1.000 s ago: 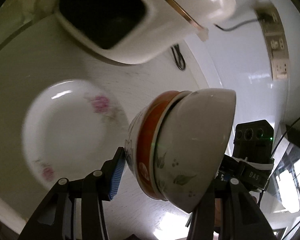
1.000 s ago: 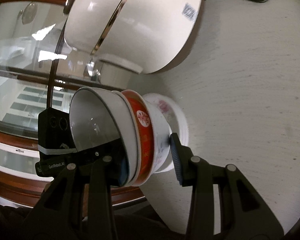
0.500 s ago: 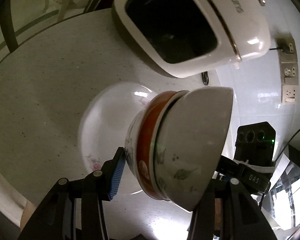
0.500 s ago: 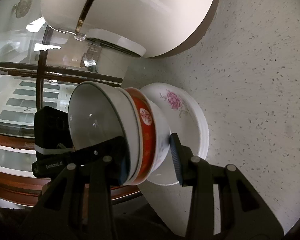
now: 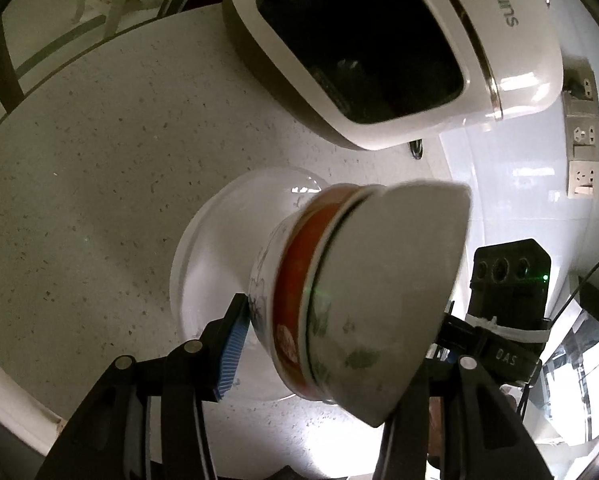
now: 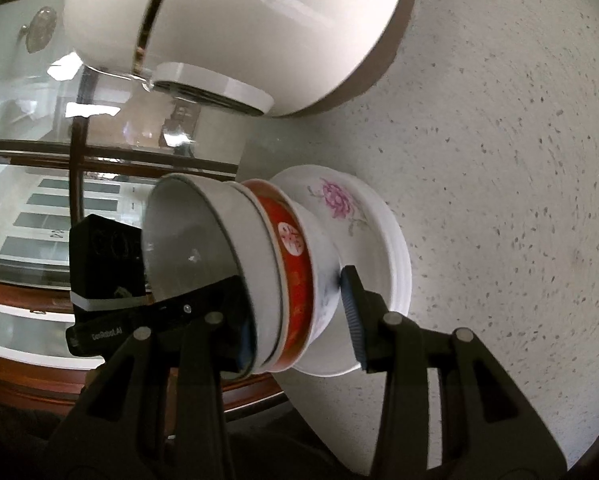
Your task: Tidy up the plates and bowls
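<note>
A nested stack of bowls [image 5: 351, 300], white ones with a red-banded one between, is held between both grippers. My left gripper [image 5: 331, 344] is shut on the stack from one side. My right gripper [image 6: 299, 312] is shut on the same stack [image 6: 259, 264] from the opposite side. The stack sits just above or on a stack of white plates with pink flowers [image 6: 363, 232], which also shows in the left wrist view [image 5: 219, 248]; I cannot tell whether it touches.
A white rice cooker [image 5: 379, 48] stands close behind the plates on the speckled round table [image 5: 79, 160]; it also shows in the right wrist view [image 6: 239, 28]. Wall sockets [image 5: 583, 144] are at the right. A glass cabinet [image 6: 39, 160] lies past the table edge.
Both grippers have carried the bowl stack over the flowered plates and lowered it toward them. The rice cooker has come closer in view.
</note>
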Motion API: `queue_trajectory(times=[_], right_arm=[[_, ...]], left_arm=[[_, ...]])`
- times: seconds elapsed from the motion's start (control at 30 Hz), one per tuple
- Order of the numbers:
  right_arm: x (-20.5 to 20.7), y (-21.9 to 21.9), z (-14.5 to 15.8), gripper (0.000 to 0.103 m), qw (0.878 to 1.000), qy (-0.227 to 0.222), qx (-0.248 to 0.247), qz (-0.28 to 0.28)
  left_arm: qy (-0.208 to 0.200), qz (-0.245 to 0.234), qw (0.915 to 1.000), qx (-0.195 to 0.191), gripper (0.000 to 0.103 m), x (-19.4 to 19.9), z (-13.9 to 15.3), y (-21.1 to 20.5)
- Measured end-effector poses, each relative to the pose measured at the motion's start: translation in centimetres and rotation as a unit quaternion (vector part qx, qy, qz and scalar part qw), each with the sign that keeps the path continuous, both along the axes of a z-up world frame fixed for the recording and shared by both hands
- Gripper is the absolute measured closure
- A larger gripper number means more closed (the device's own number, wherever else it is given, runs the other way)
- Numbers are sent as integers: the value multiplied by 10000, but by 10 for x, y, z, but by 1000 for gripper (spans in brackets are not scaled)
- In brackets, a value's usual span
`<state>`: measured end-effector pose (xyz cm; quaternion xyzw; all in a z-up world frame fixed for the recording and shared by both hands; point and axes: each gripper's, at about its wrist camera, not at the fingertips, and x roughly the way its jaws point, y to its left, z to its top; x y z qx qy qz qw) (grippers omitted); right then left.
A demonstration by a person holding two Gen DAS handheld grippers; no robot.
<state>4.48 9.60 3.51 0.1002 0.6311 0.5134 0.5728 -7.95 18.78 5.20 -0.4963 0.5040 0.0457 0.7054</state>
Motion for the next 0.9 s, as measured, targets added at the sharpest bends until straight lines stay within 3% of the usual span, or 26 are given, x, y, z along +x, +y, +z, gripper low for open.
queue_trajectory(times=[0.03,0.1,0.2,0.3,0.4,0.5,0.63,0.9], right_arm=[[1,-4,3,54,10000,-56,55,28],[4,-11,9,34,9998,-180,71,35],[8,-29,19,33,9990,-435,107,81],[11,-56,35,31,9967,-771,232,54],[5,-85,53,30,9877,-1555,156,62],[-13,-111,64,28,9745,-2237,60,143],[-34,-136,56,28,9673,-2525,-154,196],[-76,-163,46,28,9483,-3150,-360,142]], left_arm=[[-2,-7,10000,28,53,2,0,0],[-6,16,9999,133,44,6,2,-3],[46,254,9990,358,29,5,5,-5],[72,580,9967,570,29,-5,14,-10],[105,962,9891,1106,25,-25,35,-27],[176,1327,9711,1978,19,-44,60,-56],[385,1513,9401,3029,10,-57,80,-113],[718,1419,9075,3888,1,-61,84,-184]])
